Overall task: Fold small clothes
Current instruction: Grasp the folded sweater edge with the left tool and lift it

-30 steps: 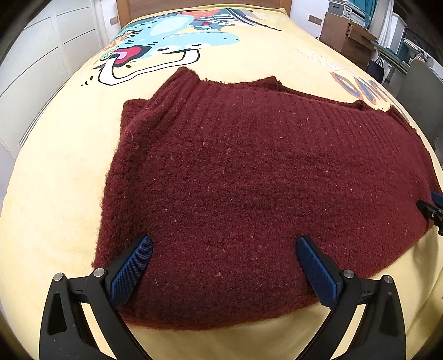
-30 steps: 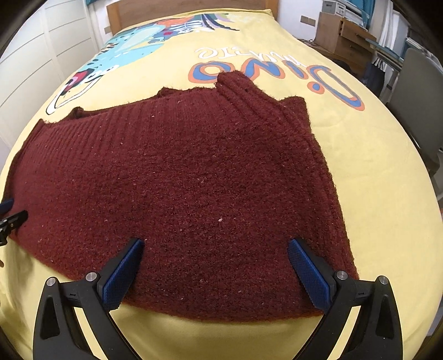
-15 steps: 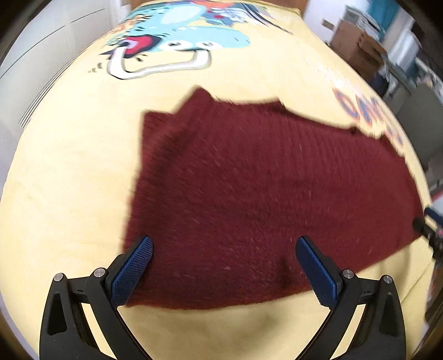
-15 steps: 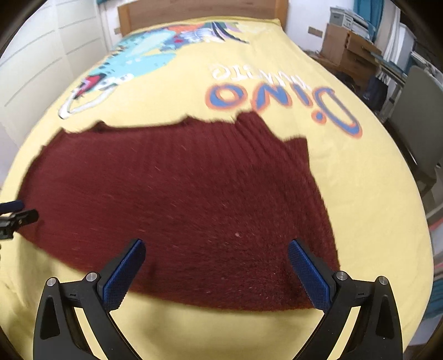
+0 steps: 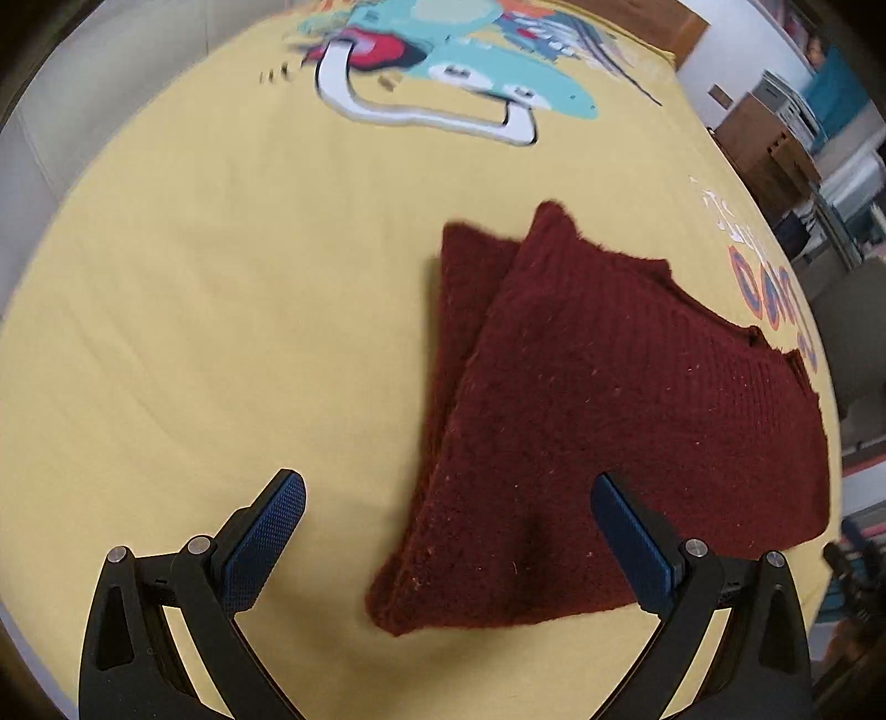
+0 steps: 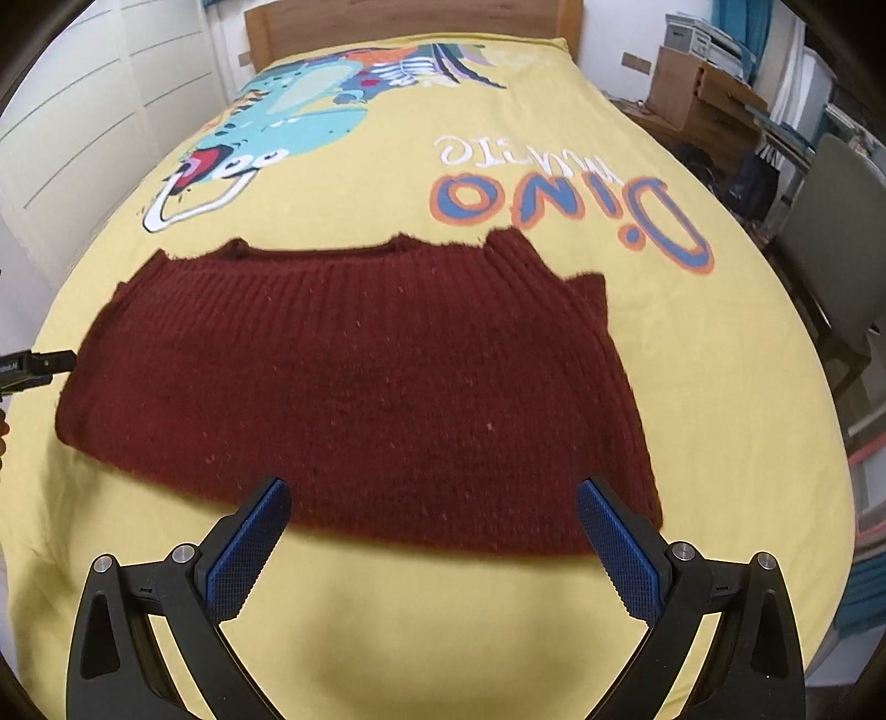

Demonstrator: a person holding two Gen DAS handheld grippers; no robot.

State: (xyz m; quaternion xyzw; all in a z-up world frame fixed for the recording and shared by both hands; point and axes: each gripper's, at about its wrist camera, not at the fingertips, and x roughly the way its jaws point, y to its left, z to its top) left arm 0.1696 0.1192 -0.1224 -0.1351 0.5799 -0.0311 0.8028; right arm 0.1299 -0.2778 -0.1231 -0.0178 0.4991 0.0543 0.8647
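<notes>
Both grippers have drawn back from the maroon knit sweater [image 6: 354,399], the left gripper [image 5: 443,545] swinging leftward. Left and right gripper [image 6: 429,545] hang spread, empty, above the yellow dinosaur bedspread [image 6: 554,111].

A bedroom: bed [image 6: 554,138] with wooden headboard [image 6: 410,16], dinosaur bedspread [image 6: 310,116]

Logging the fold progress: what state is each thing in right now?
sweater: flat on the bed, sleeves folded in, ungripped.
left gripper: open, empty, over the sweater's left edge.
right gripper: open, empty, at the sweater's near hem.
bedspread: spread smooth.
</notes>
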